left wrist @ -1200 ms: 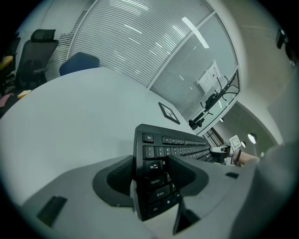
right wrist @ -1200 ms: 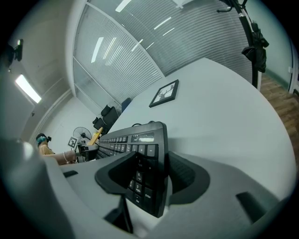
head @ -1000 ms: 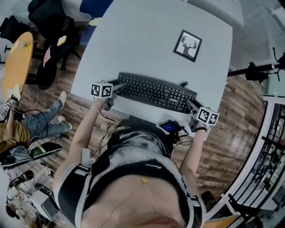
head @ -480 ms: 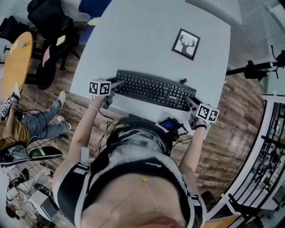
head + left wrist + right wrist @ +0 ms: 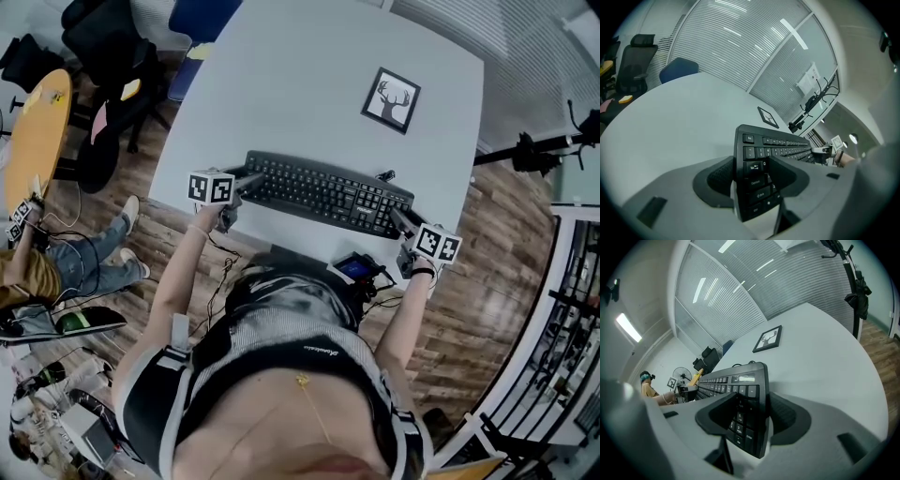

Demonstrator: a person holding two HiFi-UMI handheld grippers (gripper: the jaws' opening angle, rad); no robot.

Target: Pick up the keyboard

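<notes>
A black keyboard [image 5: 323, 192] lies along the near edge of the white table [image 5: 309, 75]. My left gripper [image 5: 246, 183] is shut on its left end, and my right gripper [image 5: 398, 220] is shut on its right end. In the left gripper view the keyboard [image 5: 780, 146] runs away from the left gripper [image 5: 752, 171], whose jaws clamp the end by the Tab key from above and below. In the right gripper view the right gripper [image 5: 752, 413] holds the numeric-pad end of the keyboard [image 5: 726, 380] the same way. Whether the keyboard is clear of the table I cannot tell.
A framed deer picture [image 5: 391, 100] lies on the table beyond the keyboard. A small device with a lit screen [image 5: 356, 268] hangs at the person's waist. Chairs [image 5: 103, 56] stand to the left, another person [image 5: 56, 267] sits on the floor, and a dark stand [image 5: 534, 150] is at the right.
</notes>
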